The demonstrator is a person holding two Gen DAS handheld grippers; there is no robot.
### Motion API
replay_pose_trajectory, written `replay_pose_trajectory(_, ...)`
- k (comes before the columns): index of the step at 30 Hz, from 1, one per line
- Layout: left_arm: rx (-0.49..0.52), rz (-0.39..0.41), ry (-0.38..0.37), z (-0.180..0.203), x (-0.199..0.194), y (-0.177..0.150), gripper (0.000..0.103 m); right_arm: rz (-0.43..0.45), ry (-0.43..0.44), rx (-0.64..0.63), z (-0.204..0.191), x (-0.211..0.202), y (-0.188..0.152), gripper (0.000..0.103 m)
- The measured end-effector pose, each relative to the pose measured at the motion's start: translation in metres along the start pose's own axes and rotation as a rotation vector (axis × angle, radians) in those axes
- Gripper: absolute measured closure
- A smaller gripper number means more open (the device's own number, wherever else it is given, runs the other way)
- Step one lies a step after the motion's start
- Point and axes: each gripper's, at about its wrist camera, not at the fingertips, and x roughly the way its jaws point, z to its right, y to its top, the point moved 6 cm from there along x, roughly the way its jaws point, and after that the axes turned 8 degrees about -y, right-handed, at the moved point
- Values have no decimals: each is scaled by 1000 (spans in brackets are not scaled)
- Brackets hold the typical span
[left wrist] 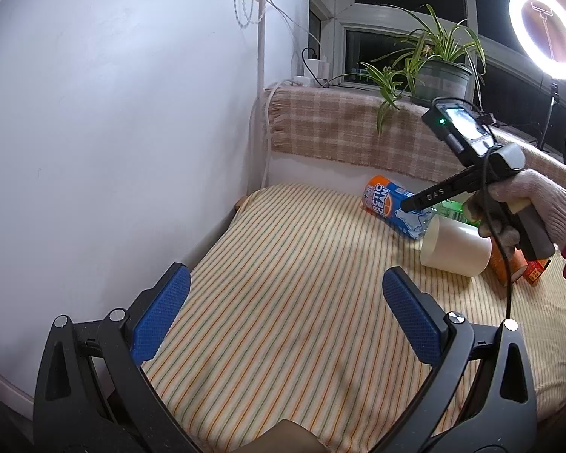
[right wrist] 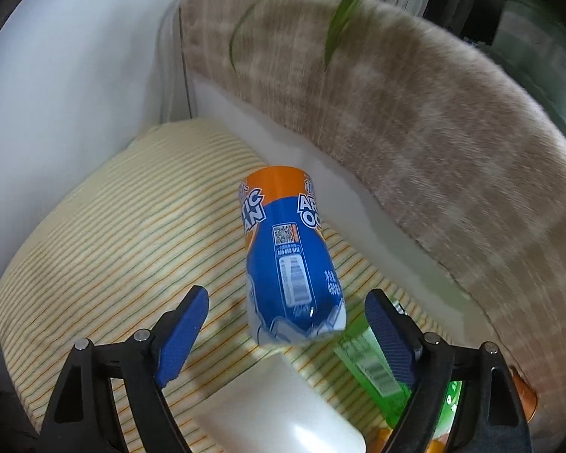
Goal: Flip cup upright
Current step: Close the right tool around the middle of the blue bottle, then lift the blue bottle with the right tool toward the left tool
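Observation:
A white cup (left wrist: pixel 454 247) lies on its side on the striped cloth (left wrist: pixel 302 264), its open mouth turned left toward the bottle. In the right wrist view the cup (right wrist: pixel 279 411) lies low between and below the fingers. My right gripper (right wrist: pixel 286 324) is open and hovers above the cup; in the left wrist view its finger tip (left wrist: pixel 409 204) points down-left over the cup. My left gripper (left wrist: pixel 286 302) is open and empty, over bare cloth well left of the cup.
A blue and orange Arctic Ocean bottle (right wrist: pixel 286 249) lies beside the cup. A green bottle (right wrist: pixel 373 370) and orange packages (left wrist: pixel 524 268) lie to the right. A plaid-covered ledge (left wrist: pixel 358 128) with a potted plant (left wrist: pixel 441 75) is behind; a white wall (left wrist: pixel 113 113) stands left.

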Motion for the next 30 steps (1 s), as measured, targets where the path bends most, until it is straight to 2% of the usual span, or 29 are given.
replay_pose_trajectory(13,-14,-5,9,-9,-1,-4,0,-106,-41,-68,-14,42,16,20)
replay_pose_trajectory(18,-16,-3,12,-10,-2,-2,0,-151,-69,-84,-21,63,20,34)
replay_pose_trajectory(30,-17,-1,18,-12,-6,-4,0,-101,-48,-59,-22,52,24,35)
